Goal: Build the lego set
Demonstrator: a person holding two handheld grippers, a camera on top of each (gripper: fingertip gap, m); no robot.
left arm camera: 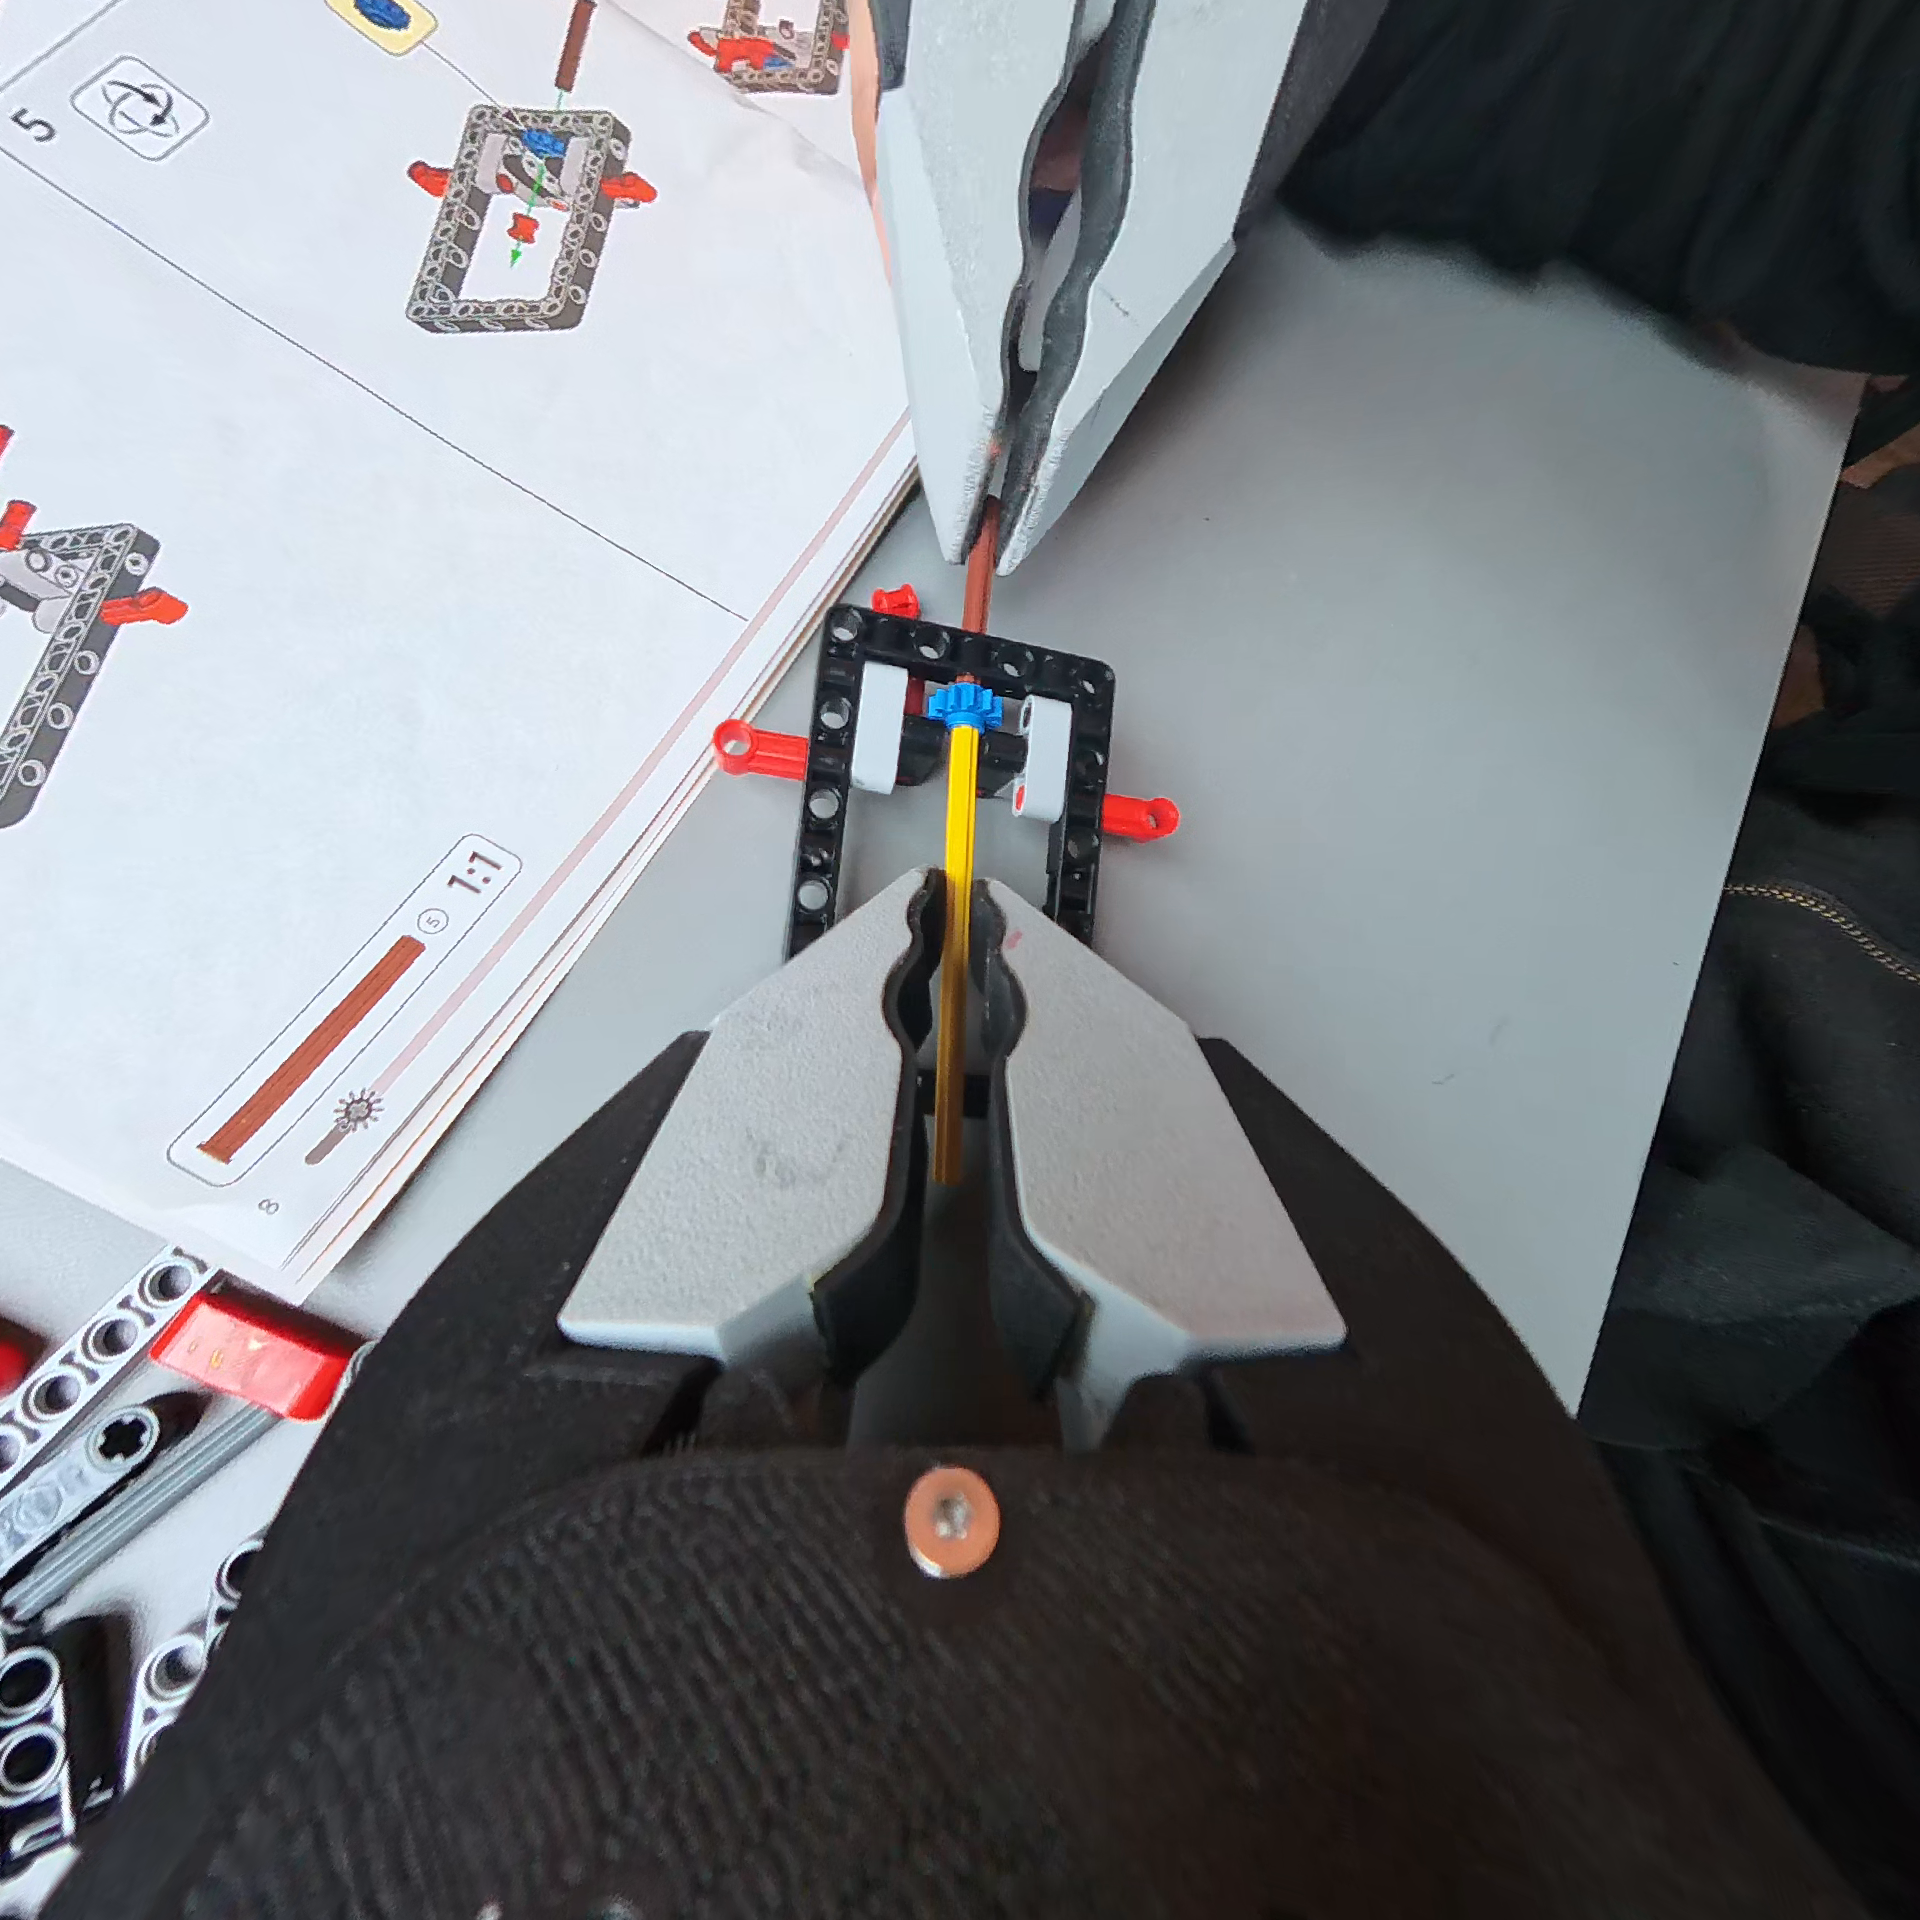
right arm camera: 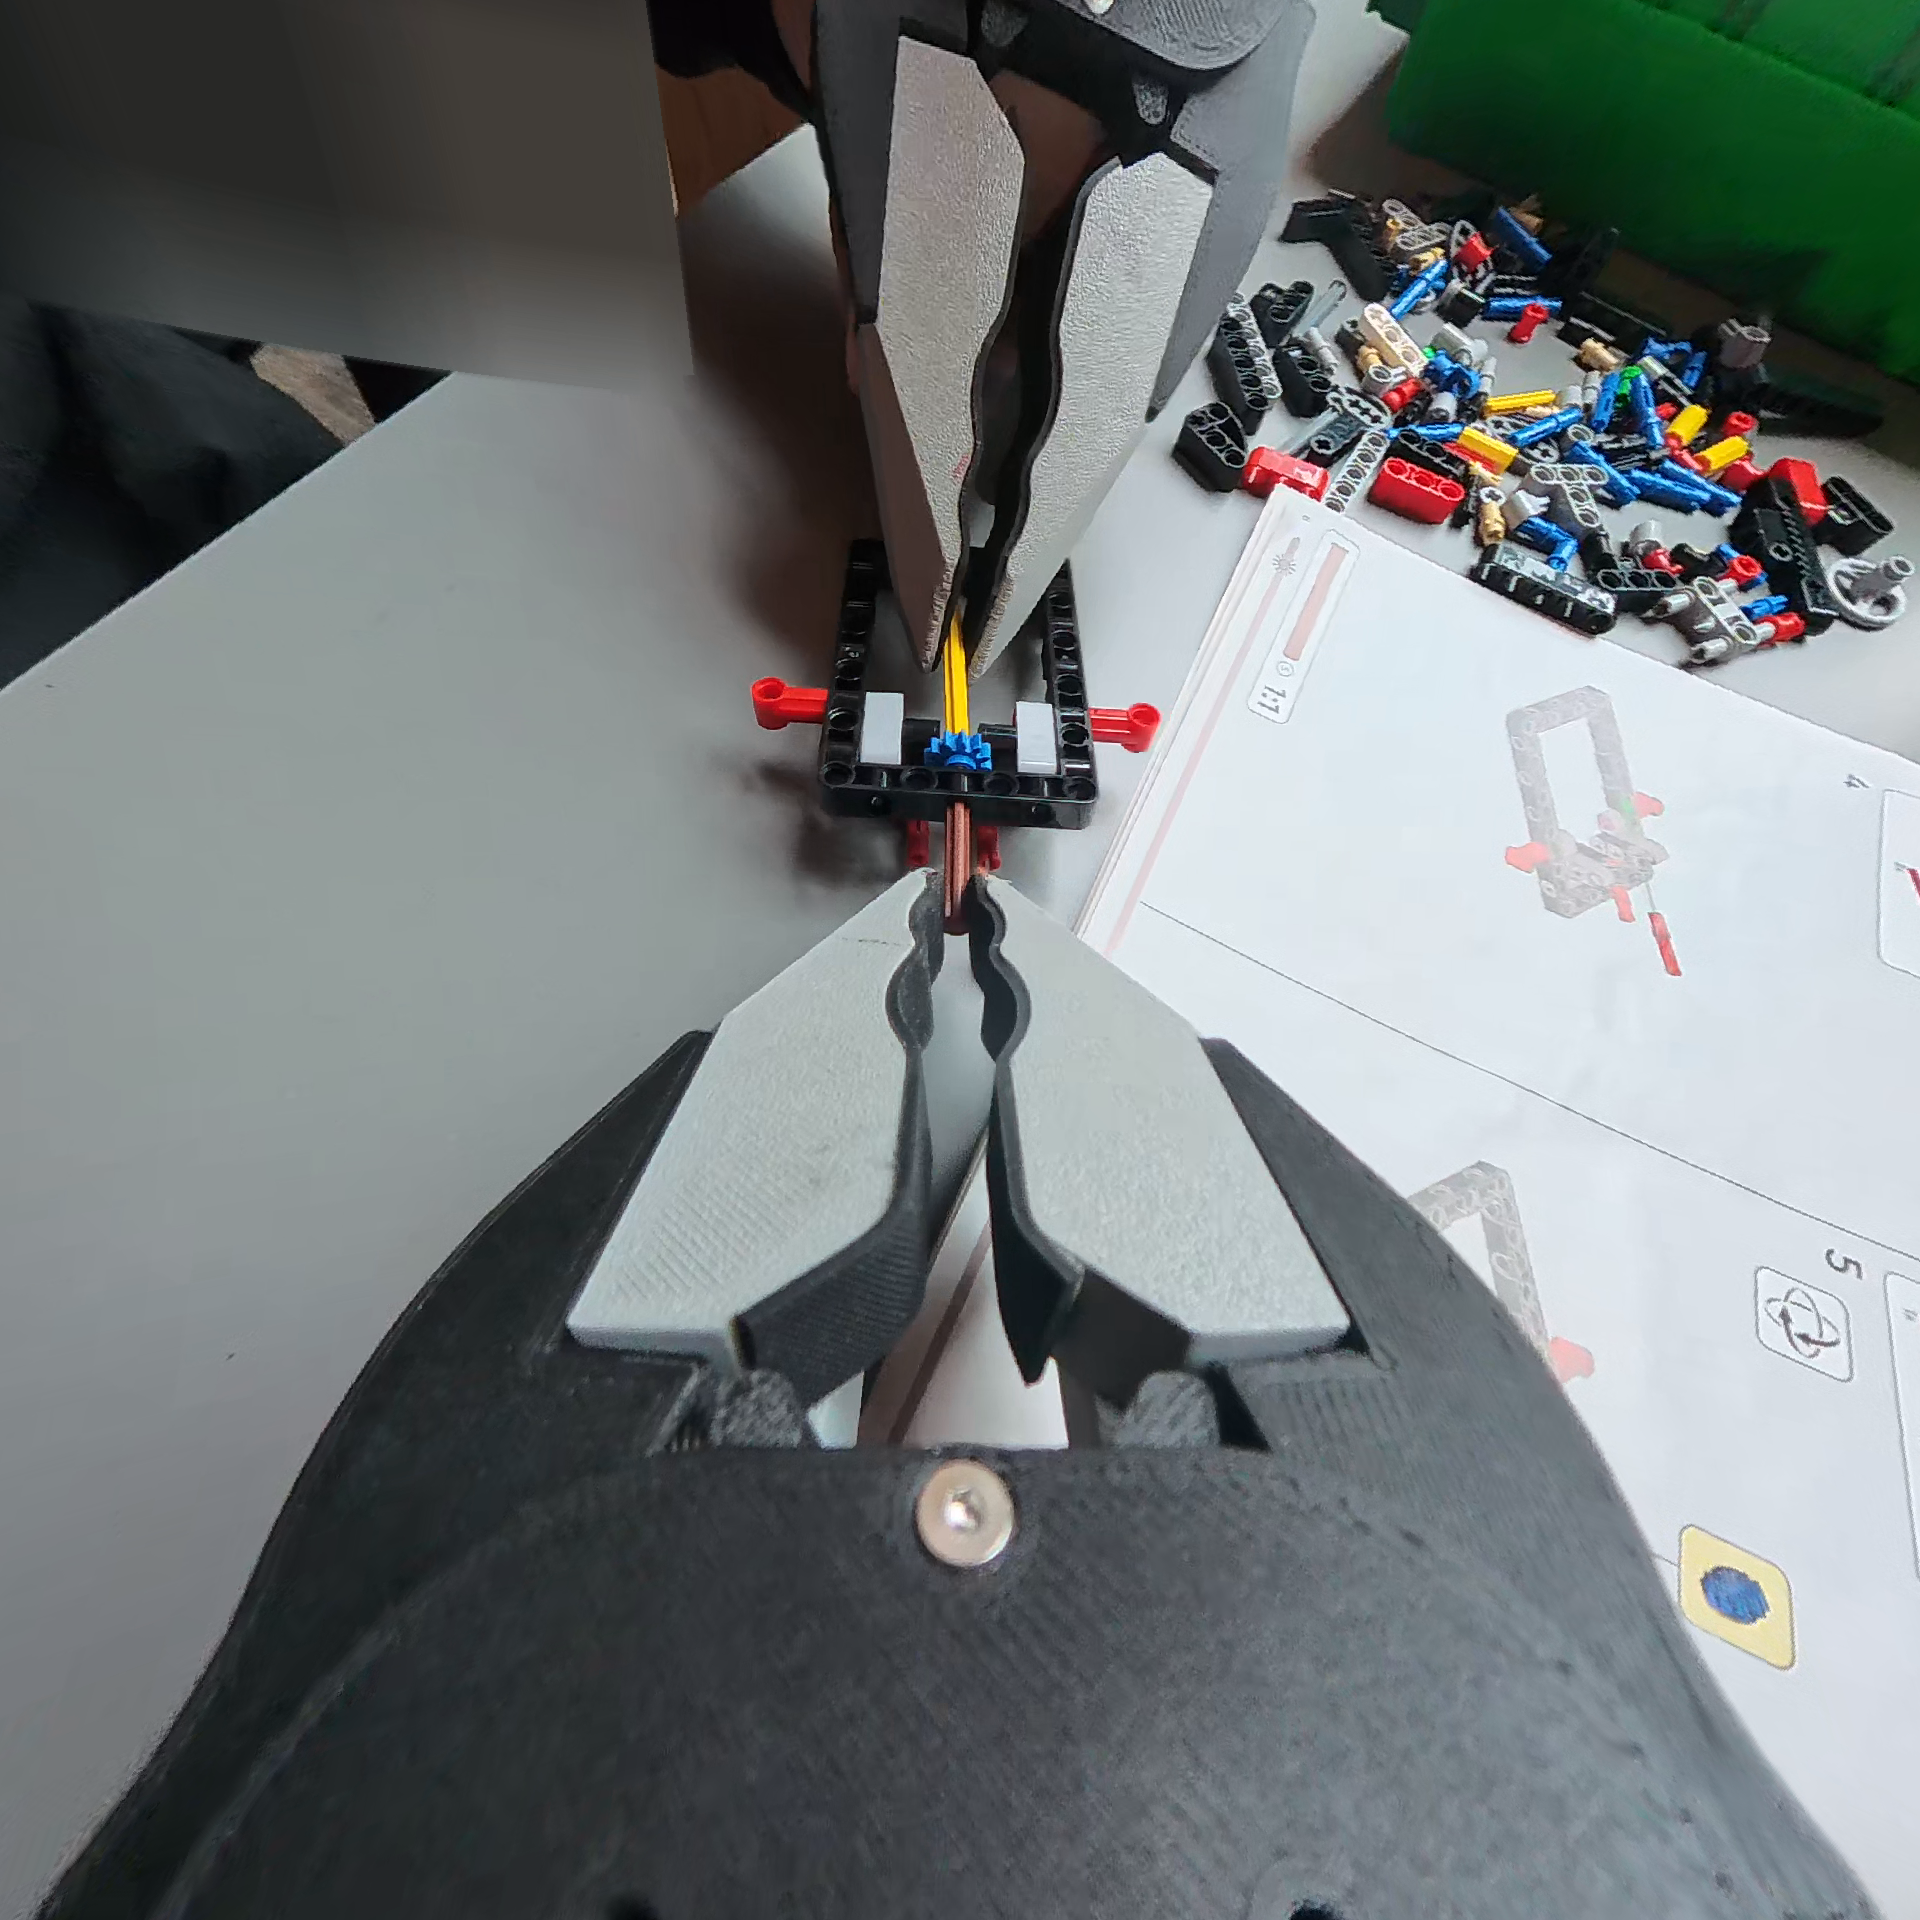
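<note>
A black rectangular frame (left arm camera: 1081, 748) with red pins on its sides lies flat on the grey table; it also shows in the right wrist view (right arm camera: 854, 717). A blue gear (left arm camera: 964, 707) sits inside its end beam, between two light grey pieces. My left gripper (left arm camera: 958, 896) is shut on a yellow axle (left arm camera: 956, 831) whose tip meets the gear. My right gripper (right arm camera: 954, 889) is shut on a brown axle (right arm camera: 960, 842) that enters the frame's end beam from the opposite side, in line with the blue gear (right arm camera: 958, 750) and the yellow axle (right arm camera: 956, 675).
An open instruction booklet (left arm camera: 343, 582) lies beside the frame and also shows in the right wrist view (right arm camera: 1507, 935). A pile of loose parts (right arm camera: 1558, 416) lies beyond the booklet, before a green box (right arm camera: 1662, 114). Grey beams and a red piece (left arm camera: 244, 1361) lie at the lower left. The grippers' ends are close to 6 centimetres from one another.
</note>
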